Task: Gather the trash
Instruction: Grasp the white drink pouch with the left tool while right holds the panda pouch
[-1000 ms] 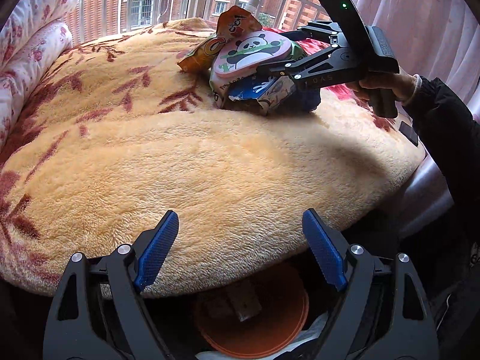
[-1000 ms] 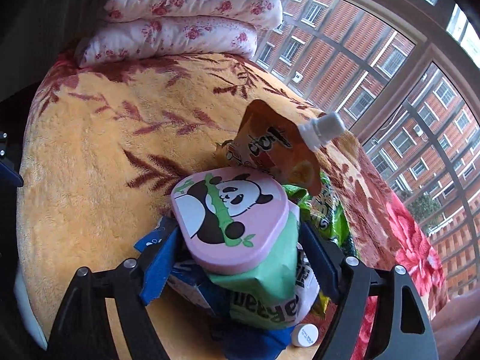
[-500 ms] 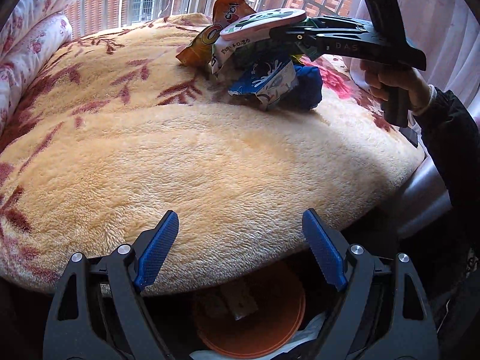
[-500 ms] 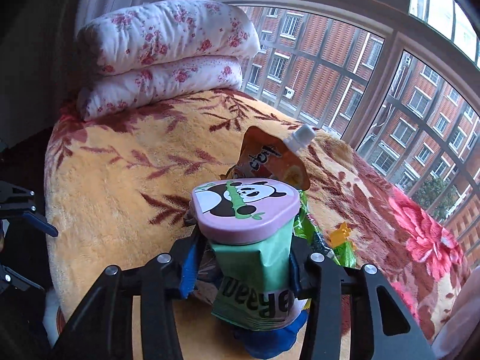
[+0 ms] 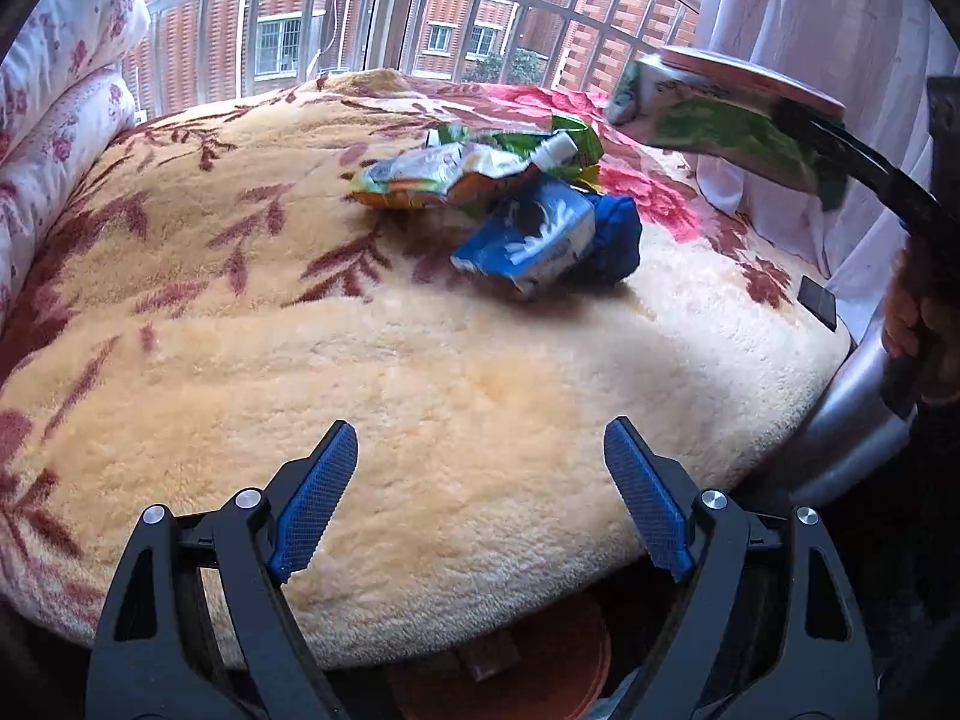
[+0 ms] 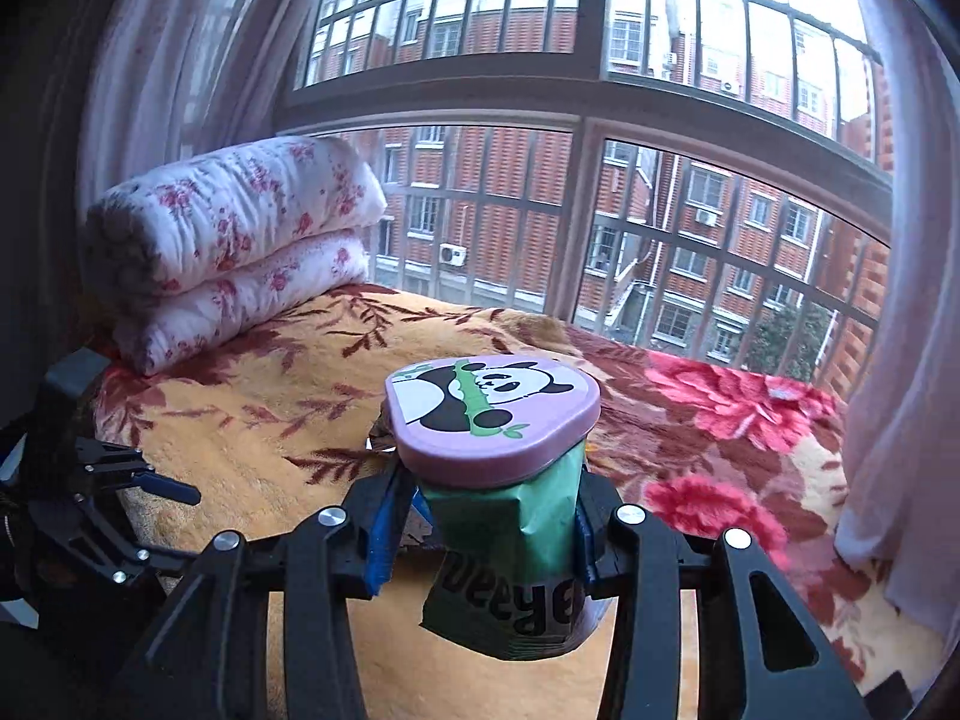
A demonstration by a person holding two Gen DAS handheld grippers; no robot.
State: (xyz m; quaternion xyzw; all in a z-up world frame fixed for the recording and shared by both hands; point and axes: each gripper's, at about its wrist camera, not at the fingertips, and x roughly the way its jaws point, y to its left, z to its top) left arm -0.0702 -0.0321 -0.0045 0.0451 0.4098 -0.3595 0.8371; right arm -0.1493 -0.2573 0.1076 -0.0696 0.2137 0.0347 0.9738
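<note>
The right gripper (image 6: pixel 489 531) pinches a green foil snack pouch with a lilac panda-printed lid (image 6: pixel 510 504) between its blue pads, holding it lifted clear of the bed. In the left wrist view the same pouch (image 5: pixel 729 126) hangs in the air past the bed's right edge, in front of the white curtain (image 5: pixel 798 30). The left gripper (image 5: pixel 480 498) stands spread wide with nothing between its fingers, poised over the near edge of the fluffy yellow blanket with red leaf print (image 5: pixel 360 360). Towards the far right corner of the bed lies the rest of the trash: a crumpled orange spouted drink pouch (image 5: pixel 444 177), a blue and white carton (image 5: pixel 531 240) against a dark blue bundle (image 5: pixel 618 228), and a green wrapper (image 5: pixel 570 132) behind them. An orange round bin (image 5: pixel 540 654) sits on the floor below the near edge.
</note>
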